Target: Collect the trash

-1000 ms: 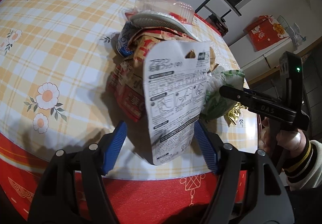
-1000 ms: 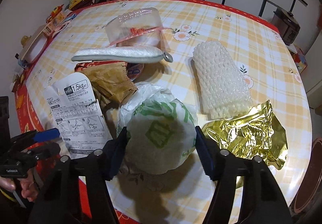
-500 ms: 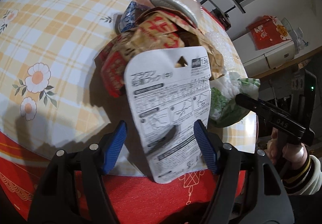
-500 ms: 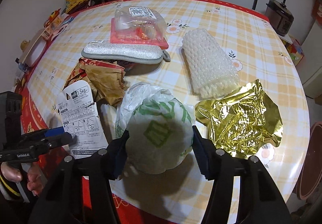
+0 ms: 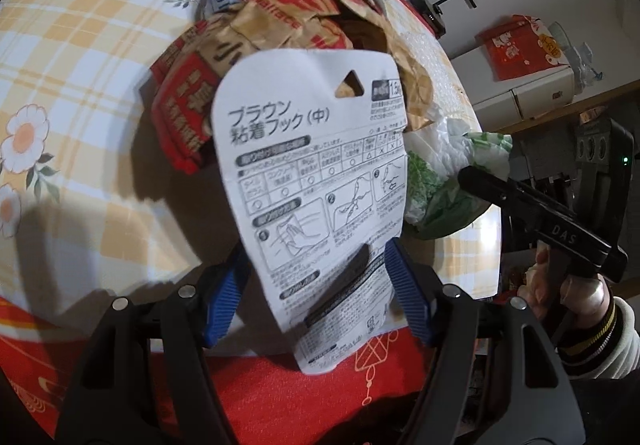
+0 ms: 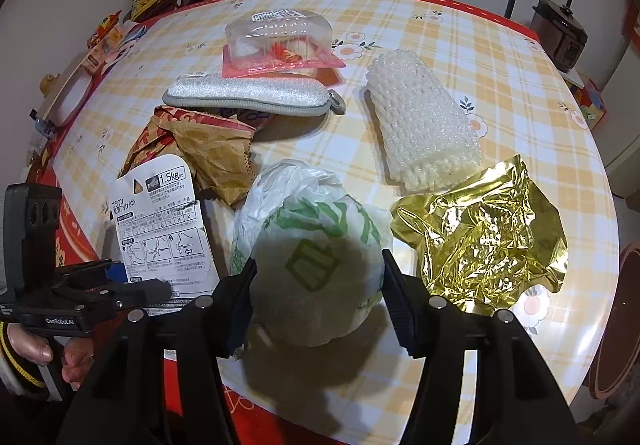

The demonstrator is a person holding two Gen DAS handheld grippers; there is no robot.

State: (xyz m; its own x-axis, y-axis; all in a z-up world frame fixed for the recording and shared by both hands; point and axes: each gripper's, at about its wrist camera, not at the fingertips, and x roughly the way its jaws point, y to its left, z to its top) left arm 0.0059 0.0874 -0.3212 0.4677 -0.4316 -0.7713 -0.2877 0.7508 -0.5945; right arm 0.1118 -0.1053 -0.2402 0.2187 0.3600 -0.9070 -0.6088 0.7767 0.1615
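At the counter's (image 6: 460, 25) near edge, left tongs (image 5: 316, 285) gape around a light, floppy card (image 5: 312, 173)—pinch its lower edge—while right tongs (image 6: 316, 297) gape around the soft, crushable wrapper (image 6: 312, 261).

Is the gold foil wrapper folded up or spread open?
Spread open. The gold foil wrapper lies crinkled but opened out flat on the table, beside the bubble wrap.
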